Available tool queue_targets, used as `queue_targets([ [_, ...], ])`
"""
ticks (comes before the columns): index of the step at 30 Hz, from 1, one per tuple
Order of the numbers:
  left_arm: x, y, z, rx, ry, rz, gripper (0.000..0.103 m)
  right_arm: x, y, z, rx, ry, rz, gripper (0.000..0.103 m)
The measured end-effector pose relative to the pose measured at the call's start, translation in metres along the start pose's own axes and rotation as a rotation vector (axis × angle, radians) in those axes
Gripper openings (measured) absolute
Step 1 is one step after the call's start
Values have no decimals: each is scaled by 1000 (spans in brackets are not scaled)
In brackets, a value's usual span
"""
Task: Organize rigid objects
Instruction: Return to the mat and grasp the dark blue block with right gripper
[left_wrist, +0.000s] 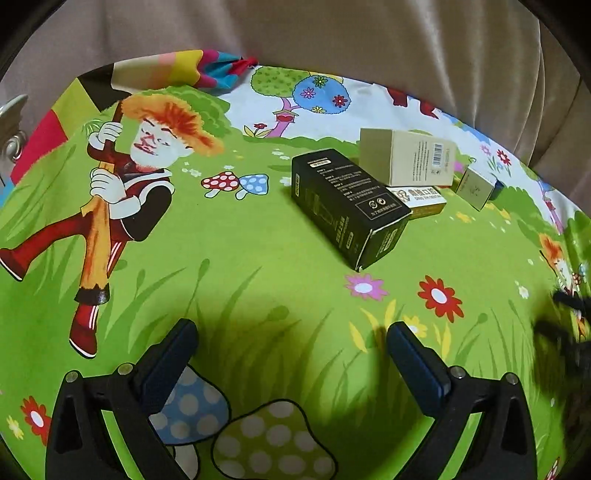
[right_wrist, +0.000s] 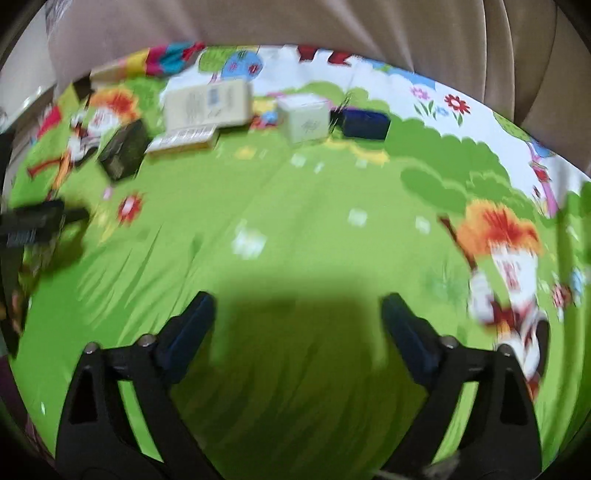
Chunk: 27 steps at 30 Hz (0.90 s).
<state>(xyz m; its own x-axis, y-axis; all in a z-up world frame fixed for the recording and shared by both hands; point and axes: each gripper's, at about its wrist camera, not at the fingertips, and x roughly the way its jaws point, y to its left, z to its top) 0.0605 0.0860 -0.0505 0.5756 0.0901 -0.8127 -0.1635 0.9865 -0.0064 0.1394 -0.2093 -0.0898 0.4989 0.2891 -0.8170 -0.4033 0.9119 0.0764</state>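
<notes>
Nearest the left wrist camera, the left tongs (left_wrist: 291, 338) stand wide apart and hold nothing, hovering over the green cartoon-printed cloth surface (left_wrist: 229, 258), above a printed blue mushroom and a printed green mushroom. Ahead and to the right lies the black rectangular cardboard box with white print (left_wrist: 345, 205), flat on the surface and angled toward the camera. Behind it, the large beige cardboard box with a barcode label (left_wrist: 408, 158) rests on top of the flat white-and-yellow carton (left_wrist: 421, 201), whose near end touches the black box. Just right of this stack sits the small beige cube-shaped box (left_wrist: 476, 186), tilted, with the dark blue box (left_wrist: 499, 185) partly hidden behind it. A beige curtain (left_wrist: 332, 48) hangs behind the surface. At the far right edge a blurred dark shape is visible; what it is cannot be told. In the right wrist view, which is motion-blurred, the right tongs (right_wrist: 297, 308) are likewise spread wide and empty above bare green cloth (right_wrist: 295, 221). The objects lie at the far left and centre: the black box (right_wrist: 123, 151), the large beige box (right_wrist: 207, 105) on the flat carton (right_wrist: 183, 140), the small cube box (right_wrist: 304, 118), and the dark blue box (right_wrist: 364, 123) just to its right. The left tongs (right_wrist: 74, 214) appear at the left edge, blurred.
</notes>
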Motion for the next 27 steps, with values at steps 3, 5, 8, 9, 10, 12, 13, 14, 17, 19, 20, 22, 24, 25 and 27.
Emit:
queue_targets([
  [3, 1, -1, 1, 3, 4, 25, 103, 22, -18, 28, -23, 9, -5, 97],
  [5, 1, 1, 2, -16, 4, 40, 103, 34, -33, 43, -9, 11, -17, 97],
  [8, 4, 4, 5, -39, 6, 68, 103, 54, -60, 68, 43, 14, -57, 97],
  [9, 3, 4, 4, -43, 6, 73, 103, 61, -67, 77, 59, 13, -63, 97],
  [10, 4, 5, 5, -49, 6, 78, 103, 67, -74, 85, 74, 12, -66, 97],
  [12, 4, 7, 5, -62, 6, 86, 103, 77, -80, 101, 95, 8, -66, 97],
  [13, 4, 8, 5, -72, 5, 93, 103, 81, -80, 108, 98, 7, -63, 97],
  [14, 3, 9, 5, -76, 4, 96, 103, 85, -79, 114, 96, 6, -59, 97],
  [17, 2, 10, 4, -84, 3, 104, 103, 98, -72, 130, 74, 8, -46, 97],
  [19, 2, 9, 4, -84, 3, 106, 103, 107, -67, 139, 48, 17, -58, 97],
  [20, 2, 9, 4, -84, 3, 107, 103, 109, -66, 142, 40, 18, -60, 96],
  [22, 2, 9, 4, -85, 3, 108, 103, 109, -66, 144, 43, 12, -61, 89],
  [24, 2, 8, 4, -86, 3, 107, 103, 101, -67, 140, 56, -20, -71, 55],
  [25, 2, 8, 4, -86, 3, 108, 103, 97, -69, 136, 68, -20, -55, 54],
  [27, 2, 9, 4, -85, 4, 108, 103, 87, -65, 123, 42, -21, -63, 54],
])
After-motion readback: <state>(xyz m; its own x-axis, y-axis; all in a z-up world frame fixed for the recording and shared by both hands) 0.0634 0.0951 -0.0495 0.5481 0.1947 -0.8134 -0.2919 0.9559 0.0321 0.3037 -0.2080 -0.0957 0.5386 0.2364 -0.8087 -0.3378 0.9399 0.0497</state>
